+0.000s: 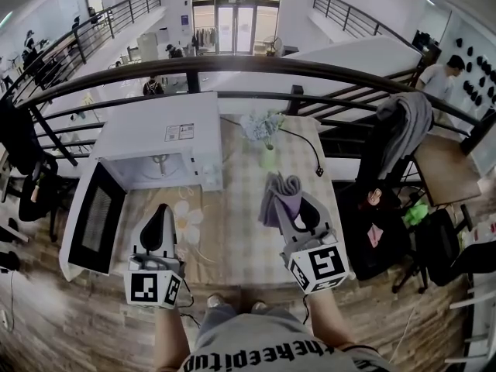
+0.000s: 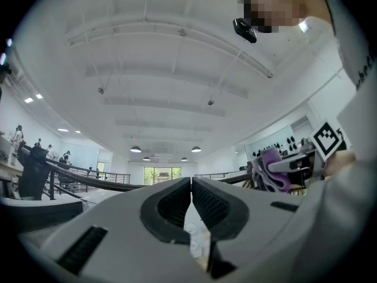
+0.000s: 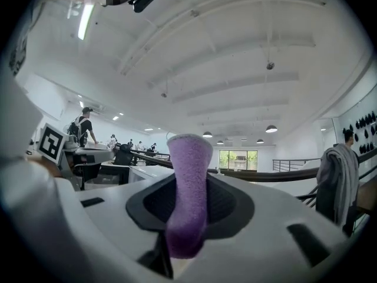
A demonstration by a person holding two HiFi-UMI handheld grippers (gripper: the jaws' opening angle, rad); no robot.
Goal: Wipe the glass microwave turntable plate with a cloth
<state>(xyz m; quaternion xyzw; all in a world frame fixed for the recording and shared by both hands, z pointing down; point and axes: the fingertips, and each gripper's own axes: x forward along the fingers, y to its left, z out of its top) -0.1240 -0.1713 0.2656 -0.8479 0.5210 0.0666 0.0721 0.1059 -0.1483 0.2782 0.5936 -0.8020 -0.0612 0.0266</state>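
The glass turntable plate [image 1: 160,163] seems to lie inside the open microwave [image 1: 167,134] on the bench [image 1: 240,235] — hard, slippery and breakable, so best lifted by its rim. The right gripper [image 1: 293,208] pinches the soft purple cloth [image 3: 187,193]; the left gripper [image 2: 191,184] is pressed together, empty.

Left tool [image 1: 159,209] jaws together, empty; right tool [image 1: 301,204] clamped on cloth [image 3: 187,199]; forearms parallel.
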